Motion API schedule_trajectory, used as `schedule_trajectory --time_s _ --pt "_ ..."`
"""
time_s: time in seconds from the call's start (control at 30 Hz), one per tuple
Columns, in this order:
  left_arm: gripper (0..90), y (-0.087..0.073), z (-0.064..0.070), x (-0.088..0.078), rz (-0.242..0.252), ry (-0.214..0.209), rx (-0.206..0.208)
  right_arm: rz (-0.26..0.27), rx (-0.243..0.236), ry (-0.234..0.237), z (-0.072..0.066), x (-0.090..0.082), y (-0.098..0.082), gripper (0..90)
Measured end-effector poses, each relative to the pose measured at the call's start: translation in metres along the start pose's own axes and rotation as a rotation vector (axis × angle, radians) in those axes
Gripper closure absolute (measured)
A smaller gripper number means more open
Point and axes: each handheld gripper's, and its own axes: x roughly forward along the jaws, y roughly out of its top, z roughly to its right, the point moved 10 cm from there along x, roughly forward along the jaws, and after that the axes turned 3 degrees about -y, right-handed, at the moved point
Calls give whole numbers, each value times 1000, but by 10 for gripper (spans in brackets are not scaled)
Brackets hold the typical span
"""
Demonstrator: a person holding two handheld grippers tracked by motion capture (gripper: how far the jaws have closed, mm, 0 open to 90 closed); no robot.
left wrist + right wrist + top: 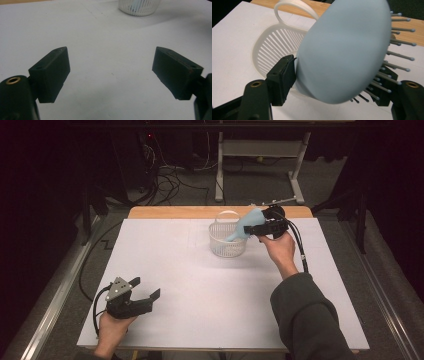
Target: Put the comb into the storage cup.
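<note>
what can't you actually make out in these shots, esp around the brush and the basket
- Hairbrush handle: right gripper view, hidden behind its own head; small in the high view.
- Whether the right gripper pads press the brush: bristles cover the far pad.
- Basket contents: left gripper view, cut off by the top edge.
- Basket floor: high view, too small.

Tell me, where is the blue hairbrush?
In the high view, the blue hairbrush sits between the right gripper jaws, handle dipping into the white basket far across the table.
</note>
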Motion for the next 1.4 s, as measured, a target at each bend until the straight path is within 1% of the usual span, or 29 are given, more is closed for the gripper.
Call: schedule_trajectory --time_s 0.1,0.2,0.3,0.37,0.43,0.53,0.7,0.9,0.97,1.1,1.4 --pt "141 0 0 -1 4 2 -3 13 14 10 -1 -1 -1 294" --pt "141 0 0 0 -1 2 -6 13 4 -5 0 -3 -1 281" --pt "141 0 0 -1 4 2 -5 32 -3 -17 2 -7 -1 284" --pt "141 0 0 -2 7 2 -7 35 -11 -26 3 -9 -2 290" --pt "141 0 -2 -3 10 4 -18 33 -10 -27 3 -12 -4 292" --pt "141 0 -4 -4 15 9 -34 53 -12 -26 3 -19 -3 292" --pt "141 0 -4 -5 19 8 -33 68 -38 -33 0 -29 -3 292" --pt "141 1 -4 -5 24 5 -34 67 -79 -46 1 -34 -8 296" --pt "141 0 -4 -5 25 4 -36 66 -84 -49 2 -34 -9 297" --pt "141 1 -4 -6 30 4 -39 77 -80 -44 3 -38 -10 299" --pt "141 0 -6 -5 30 7 -50 82 -104 -36 2 -44 -13 303"
